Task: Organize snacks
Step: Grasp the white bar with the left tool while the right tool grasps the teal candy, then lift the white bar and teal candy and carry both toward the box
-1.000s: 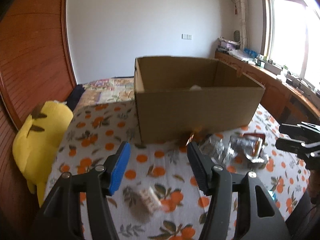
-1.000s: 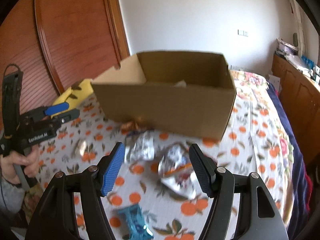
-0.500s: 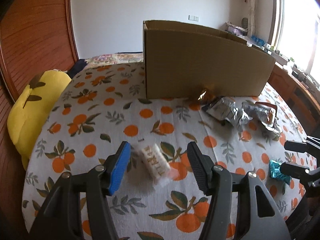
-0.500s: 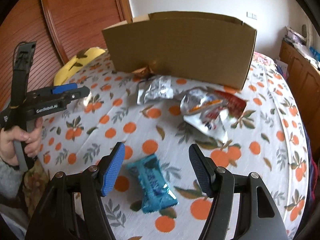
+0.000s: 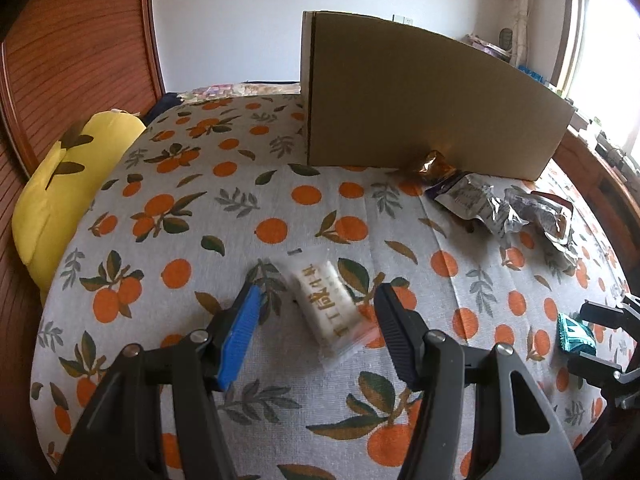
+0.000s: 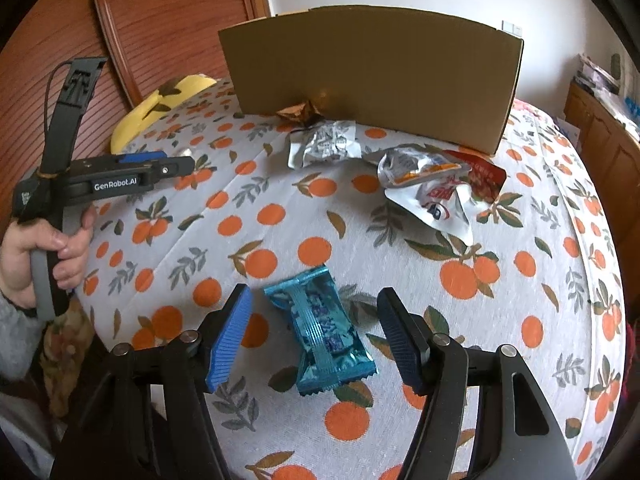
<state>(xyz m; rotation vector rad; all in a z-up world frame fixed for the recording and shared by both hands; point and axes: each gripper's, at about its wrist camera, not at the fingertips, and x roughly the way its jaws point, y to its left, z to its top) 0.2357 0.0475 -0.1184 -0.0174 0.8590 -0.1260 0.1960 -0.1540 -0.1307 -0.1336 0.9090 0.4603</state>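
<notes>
Both snacks straddled, neither yet pinched.

The left hand-held gripper (image 5: 316, 320) is held spread about the white snack bar (image 5: 326, 310), and the right hand-held gripper (image 6: 314, 330) spread about the blue snack packet (image 6: 320, 330); both packets lie flat on the orange-print table (image 5: 224, 216), with pads clear of the wrappers. The pick-up step appears to be in hand. Next, each pair of jaws would need closing on its packet, which could then be lifted into the cardboard box (image 6: 372, 68) behind.

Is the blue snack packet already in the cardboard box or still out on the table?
Out. The blue snack packet lies flat on the tablecloth, well short of the cardboard box.
</notes>
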